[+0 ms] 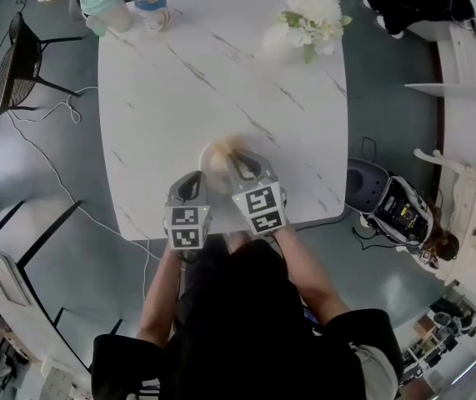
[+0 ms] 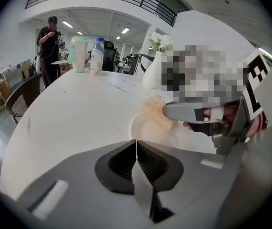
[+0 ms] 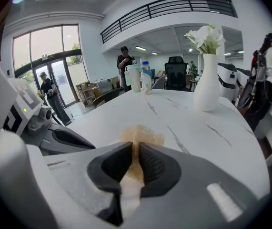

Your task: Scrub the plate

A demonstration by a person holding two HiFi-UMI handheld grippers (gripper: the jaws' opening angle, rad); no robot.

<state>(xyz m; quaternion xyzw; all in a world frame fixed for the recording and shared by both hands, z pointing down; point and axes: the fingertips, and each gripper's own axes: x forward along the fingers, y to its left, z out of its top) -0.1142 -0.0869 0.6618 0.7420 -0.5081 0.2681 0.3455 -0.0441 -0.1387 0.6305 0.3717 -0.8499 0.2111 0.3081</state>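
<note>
A small white plate [image 1: 210, 158] lies on the marble table [image 1: 221, 73] near its front edge. My left gripper [image 1: 197, 176] is shut with the plate's near rim pinched as a thin pale strip between its jaws [image 2: 136, 144]; the plate's bowl [image 2: 143, 128] shows just beyond. My right gripper [image 1: 236, 162] is shut on a tan fibrous scrub pad [image 3: 143, 135], and the pad [image 2: 155, 111] rests on the plate's far side. The right gripper's tip [image 2: 171, 111] crosses in from the right in the left gripper view. Both grippers sit side by side, close together.
At the table's far left stand a teal-lidded cup [image 1: 104, 5] and a blue-capped bottle [image 1: 150, 2]. A white vase of flowers [image 1: 308, 15] stands at the far right. A dark chair [image 1: 21, 65] sits left of the table. People stand in the background.
</note>
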